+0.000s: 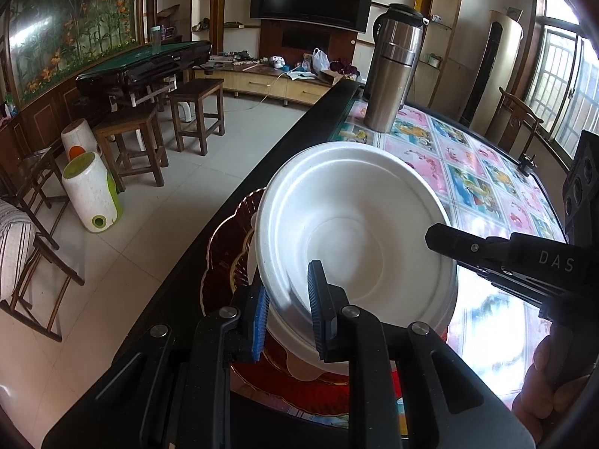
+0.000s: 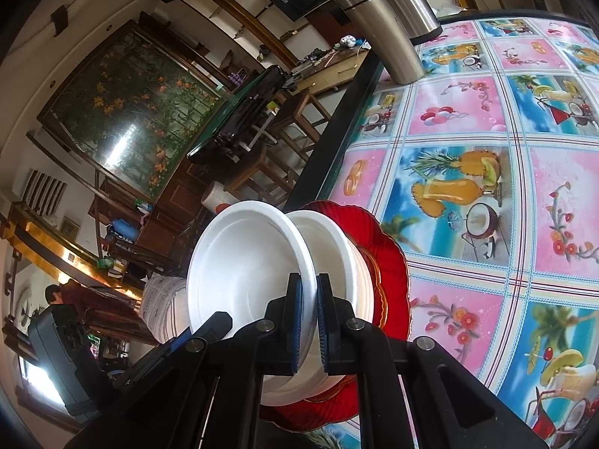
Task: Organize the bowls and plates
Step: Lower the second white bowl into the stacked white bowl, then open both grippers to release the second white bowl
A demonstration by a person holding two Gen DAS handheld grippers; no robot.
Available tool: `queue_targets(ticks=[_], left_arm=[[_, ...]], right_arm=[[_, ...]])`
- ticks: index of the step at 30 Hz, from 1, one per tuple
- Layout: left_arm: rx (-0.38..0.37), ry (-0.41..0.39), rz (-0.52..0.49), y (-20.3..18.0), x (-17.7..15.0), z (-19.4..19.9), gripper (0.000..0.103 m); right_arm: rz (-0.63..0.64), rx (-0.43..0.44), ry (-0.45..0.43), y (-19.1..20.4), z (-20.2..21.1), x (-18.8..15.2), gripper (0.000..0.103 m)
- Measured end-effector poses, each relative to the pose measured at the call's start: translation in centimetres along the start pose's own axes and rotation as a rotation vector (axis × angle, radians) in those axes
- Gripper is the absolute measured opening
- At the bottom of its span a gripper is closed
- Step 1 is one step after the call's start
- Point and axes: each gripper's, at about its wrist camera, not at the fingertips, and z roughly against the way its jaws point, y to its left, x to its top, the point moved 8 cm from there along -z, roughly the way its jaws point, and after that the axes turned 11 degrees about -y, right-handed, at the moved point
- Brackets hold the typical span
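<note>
**Top bowl held over the stack on the red plate**

Our right gripper (image 2: 307,321) is closed on the rim of the upper white bowl (image 2: 243,269), its blue pads nipping the foam edge at six o'clock in the right wrist view. Our left gripper (image 1: 288,310) also straddles a bowl rim at six o'clock in its own view; its jaws are close together, with the foam wall between them, apparently gripping.

The upper bowl tilts over a second white bowl (image 2: 337,254), which sits on the red plate (image 2: 393,273) near the table (image 1: 505,202) edge. We judge the stacking nearly done: the top bowl is not yet seated level. A steel flask (image 1: 393,71) stands well apart at twelve o'clock.

The right tool reaches in from three o'clock in the left view, with a hand (image 1: 543,385) gripping its handle.
</note>
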Motion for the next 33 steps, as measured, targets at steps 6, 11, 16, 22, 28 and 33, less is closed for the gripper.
queue_targets(ticks=[6, 11, 16, 22, 28, 33], left_arm=[[0.007, 0.009, -0.004, 0.0, -0.2, -0.3, 0.018], [0.013, 0.010, -0.010, 0.0, -0.2, -0.3, 0.018], [0.061, -0.004, -0.029, 0.4, 0.2, 0.2, 0.025], [0.173, -0.113, -0.059, 2.7, 2.4, 2.5, 0.062], [0.170, -0.147, -0.044, 3.3, 3.4, 3.3, 0.062], [0.100, -0.159, -0.121, -1.1, 3.0, 3.3, 0.063]], right_arm=[[0.016, -0.017, -0.006, -0.2, -0.2, 0.0, 0.010], [0.036, -0.025, -0.015, -0.1, -0.1, 0.1, 0.011], [0.069, -0.035, -0.020, 0.1, 0.0, 0.1, 0.012], [0.085, -0.046, -0.063, -0.2, 1.0, 1.0, 0.014], [0.046, -0.041, -0.128, -2.4, 3.3, 2.7, 0.017], [0.013, -0.093, -0.194, -6.4, 6.0, 4.4, 0.019]])
